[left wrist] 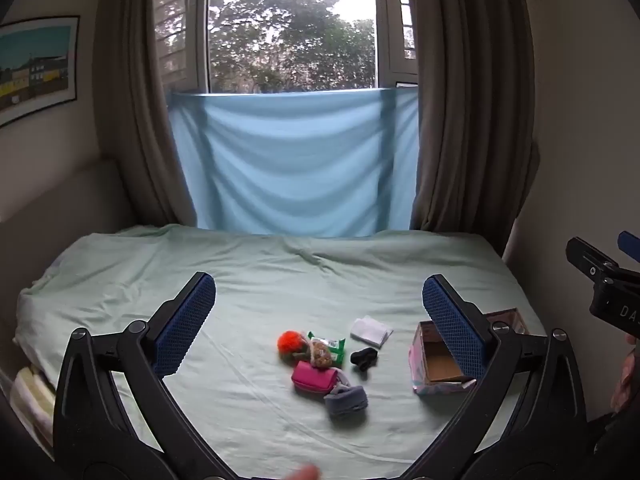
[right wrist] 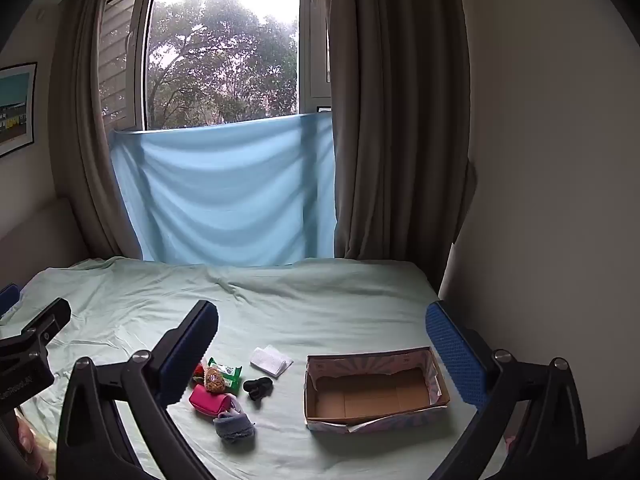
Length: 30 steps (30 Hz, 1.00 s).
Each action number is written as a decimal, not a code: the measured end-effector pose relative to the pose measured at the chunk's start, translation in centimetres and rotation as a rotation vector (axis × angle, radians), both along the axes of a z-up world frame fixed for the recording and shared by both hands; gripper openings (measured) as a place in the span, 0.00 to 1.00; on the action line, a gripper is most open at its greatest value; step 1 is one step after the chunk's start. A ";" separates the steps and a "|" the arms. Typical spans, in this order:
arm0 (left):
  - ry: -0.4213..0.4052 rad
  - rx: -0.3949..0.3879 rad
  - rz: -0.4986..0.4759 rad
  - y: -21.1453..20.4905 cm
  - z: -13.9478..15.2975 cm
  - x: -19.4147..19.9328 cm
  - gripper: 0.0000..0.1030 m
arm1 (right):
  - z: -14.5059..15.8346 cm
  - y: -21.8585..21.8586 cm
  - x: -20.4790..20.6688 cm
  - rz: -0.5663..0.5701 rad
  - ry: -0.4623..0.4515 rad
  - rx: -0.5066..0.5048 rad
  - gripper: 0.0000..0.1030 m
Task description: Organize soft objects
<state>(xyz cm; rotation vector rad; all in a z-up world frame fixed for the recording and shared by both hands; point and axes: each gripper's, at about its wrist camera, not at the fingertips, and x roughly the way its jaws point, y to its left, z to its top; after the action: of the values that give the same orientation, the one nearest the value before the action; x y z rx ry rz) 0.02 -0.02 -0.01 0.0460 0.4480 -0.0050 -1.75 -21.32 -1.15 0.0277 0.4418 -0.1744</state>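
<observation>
Small soft items lie clustered on the green bed sheet (left wrist: 240, 280): an orange pompom (left wrist: 288, 342), a green packet (left wrist: 330, 346), a pink pouch (left wrist: 312, 376), a grey sock roll (left wrist: 346, 400), a black bundle (left wrist: 364, 358) and a folded white cloth (left wrist: 370, 331). An empty cardboard box (right wrist: 376, 394) stands to their right. My left gripper (left wrist: 318, 312) is open and empty above the cluster. My right gripper (right wrist: 322, 344) is open and empty above the box and cluster. The pink pouch (right wrist: 210, 399) and grey roll (right wrist: 234, 426) also show in the right wrist view.
A blue cloth (left wrist: 292, 160) hangs over the window behind the bed, between brown curtains (left wrist: 460, 120). A wall stands right of the bed (right wrist: 560, 200). A framed picture (left wrist: 36, 64) hangs on the left wall. The right gripper's body (left wrist: 608, 280) shows at the left view's right edge.
</observation>
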 end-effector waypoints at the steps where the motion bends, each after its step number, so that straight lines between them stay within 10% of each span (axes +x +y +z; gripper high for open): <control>1: -0.001 0.001 0.003 0.0 0.0 0.0 1.00 | 0.0 0.0 0.0 0.001 -0.005 -0.002 1.00; 30: -0.042 0.045 0.031 -1.3 -0.2 0.2 1.00 | 0.4 -0.7 0.2 -0.027 0.015 0.022 1.00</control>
<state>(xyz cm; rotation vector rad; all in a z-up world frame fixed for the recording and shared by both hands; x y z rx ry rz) 0.20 -1.30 -0.19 0.0834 0.4065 0.0361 -1.57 -22.00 -0.72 0.0542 0.4587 -0.1964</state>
